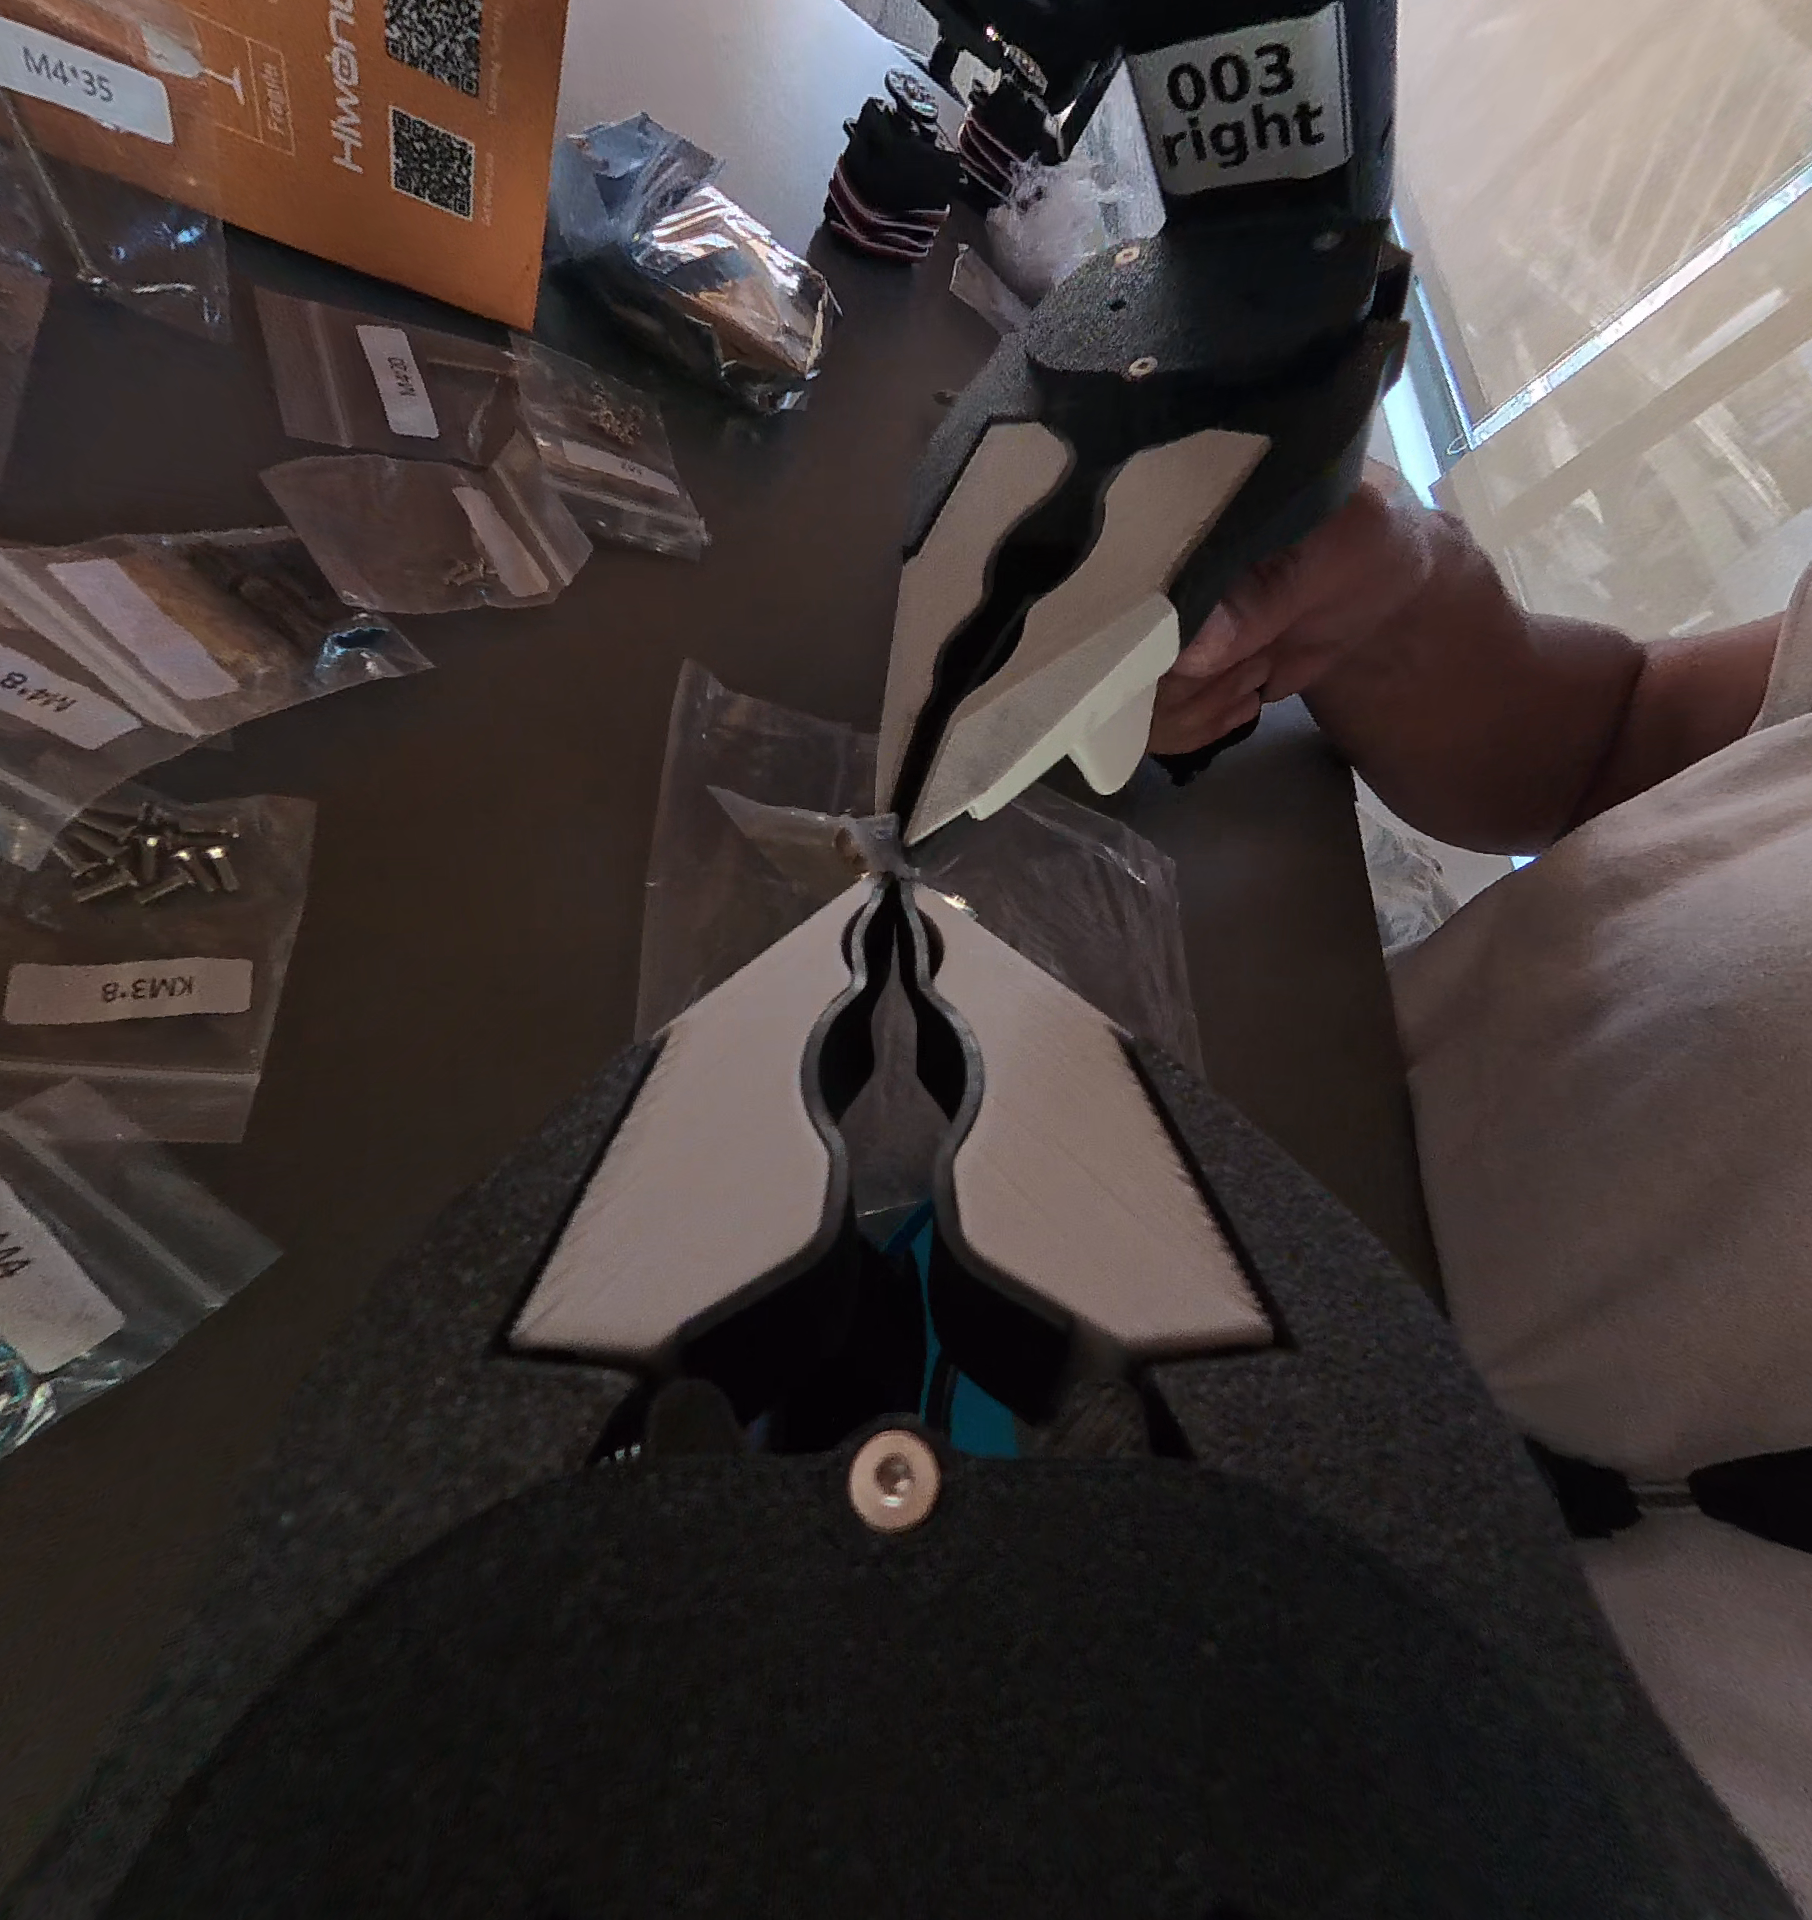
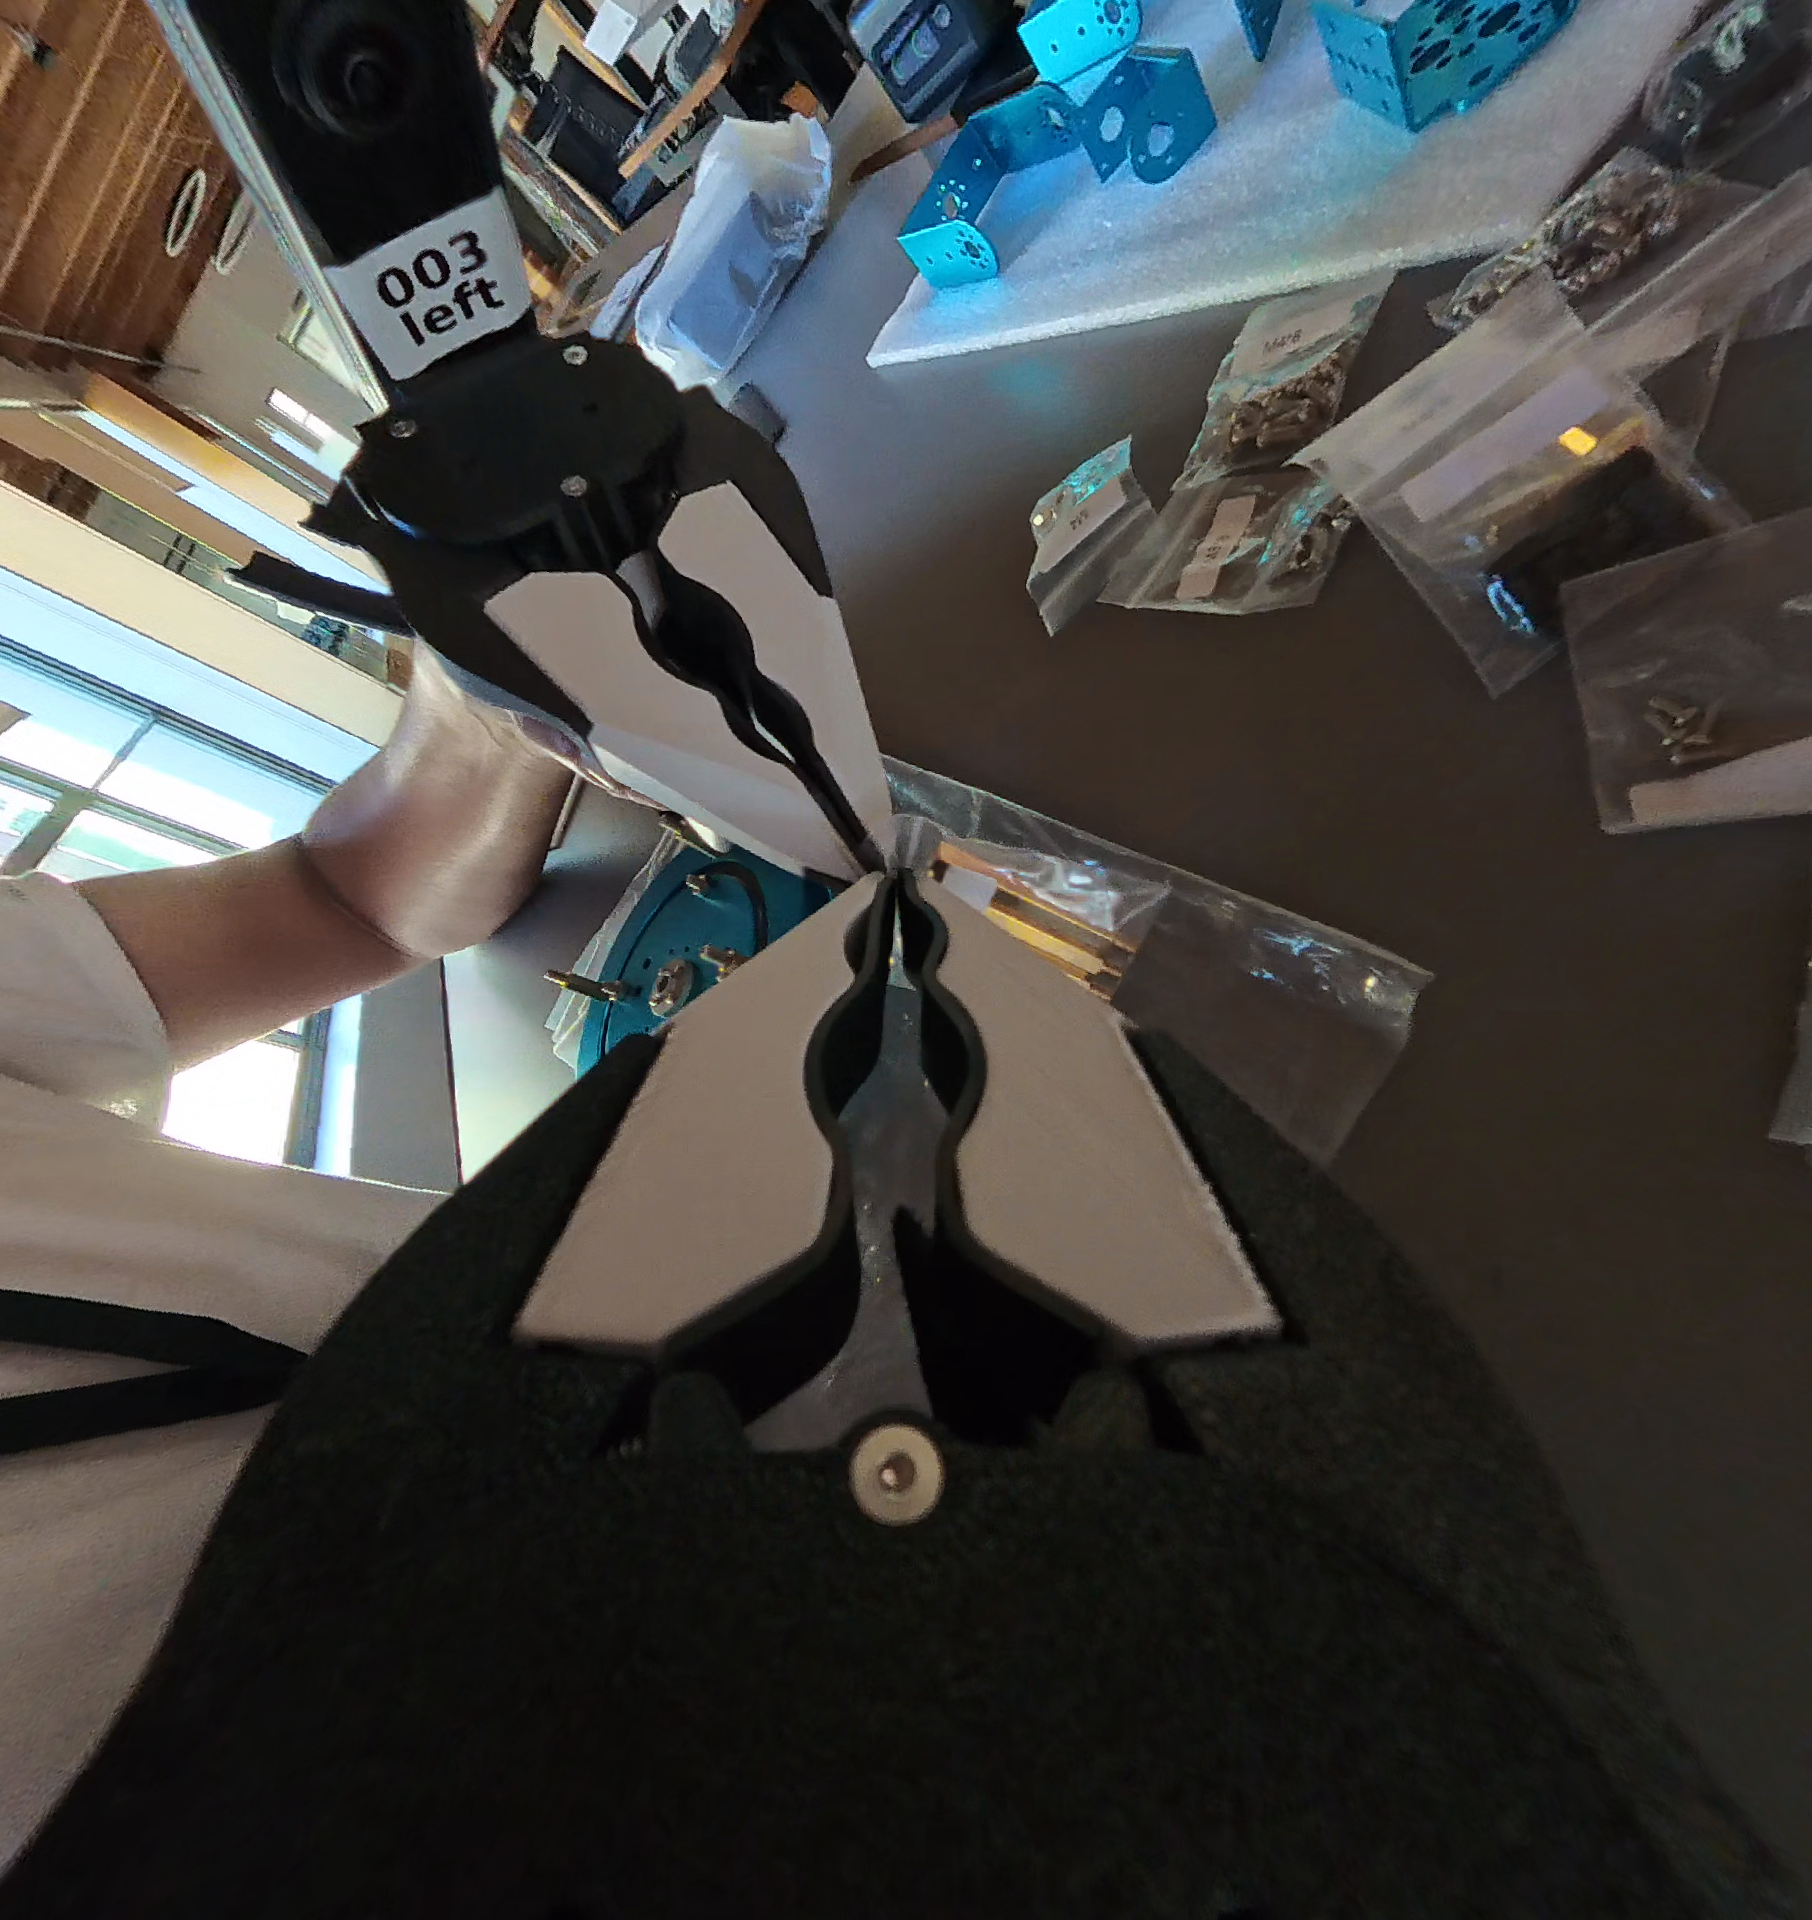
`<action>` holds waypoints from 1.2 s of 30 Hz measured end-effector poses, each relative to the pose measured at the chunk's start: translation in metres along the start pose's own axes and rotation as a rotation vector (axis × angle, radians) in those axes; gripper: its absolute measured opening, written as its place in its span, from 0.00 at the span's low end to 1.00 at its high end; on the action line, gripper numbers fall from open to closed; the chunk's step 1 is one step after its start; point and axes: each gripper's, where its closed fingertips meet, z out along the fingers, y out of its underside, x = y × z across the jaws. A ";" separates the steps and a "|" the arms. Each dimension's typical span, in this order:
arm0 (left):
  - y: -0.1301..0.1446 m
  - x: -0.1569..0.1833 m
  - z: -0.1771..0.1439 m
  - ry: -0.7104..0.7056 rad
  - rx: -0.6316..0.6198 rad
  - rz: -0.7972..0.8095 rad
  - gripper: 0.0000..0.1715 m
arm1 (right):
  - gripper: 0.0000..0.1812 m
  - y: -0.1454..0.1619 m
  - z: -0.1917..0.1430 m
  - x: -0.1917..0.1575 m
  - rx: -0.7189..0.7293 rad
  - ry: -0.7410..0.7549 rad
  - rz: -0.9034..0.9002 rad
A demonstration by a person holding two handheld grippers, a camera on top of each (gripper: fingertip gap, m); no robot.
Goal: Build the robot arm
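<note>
Clear plastic bag (image 2: 1141,966) pinched at one spot by both tips | left gripper (image 1: 889,883) and right gripper (image 2: 894,881) clamped on it, tip to tip | brass bits inside, just past right gripper | dark surface (image 1: 486,727) below, more screw bags (image 1: 123,914) off left

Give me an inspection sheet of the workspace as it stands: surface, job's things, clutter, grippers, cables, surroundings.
Surface: dark table, matte, crowded at its far side.
Job's things: clear plastic bag holding brass standoffs, pinched at one edge by both grippers.
Clutter: labelled screw bags, orange cardboard box, blue metal brackets on white foam sheet, blue round plate with studs.
Grippers: left gripper and right gripper, jaws of both closed on the bag, tips almost meeting.
Cables: black strap across the person's shirt; no cables on the table.
Surroundings: bright windows, wooden panelling.
</note>
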 end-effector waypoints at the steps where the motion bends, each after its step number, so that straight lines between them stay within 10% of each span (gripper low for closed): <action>1: -0.001 0.001 0.000 0.001 0.003 0.009 0.00 | 0.01 0.000 0.000 -0.002 -0.004 0.000 -0.008; 19: -0.014 -0.026 -0.033 -0.125 0.101 -0.013 0.00 | 0.00 -0.007 -0.037 0.029 0.050 0.143 0.003; 36: -0.011 -0.002 0.000 -0.046 0.006 0.015 0.13 | 0.00 -0.005 -0.005 0.002 0.080 -0.054 0.120</action>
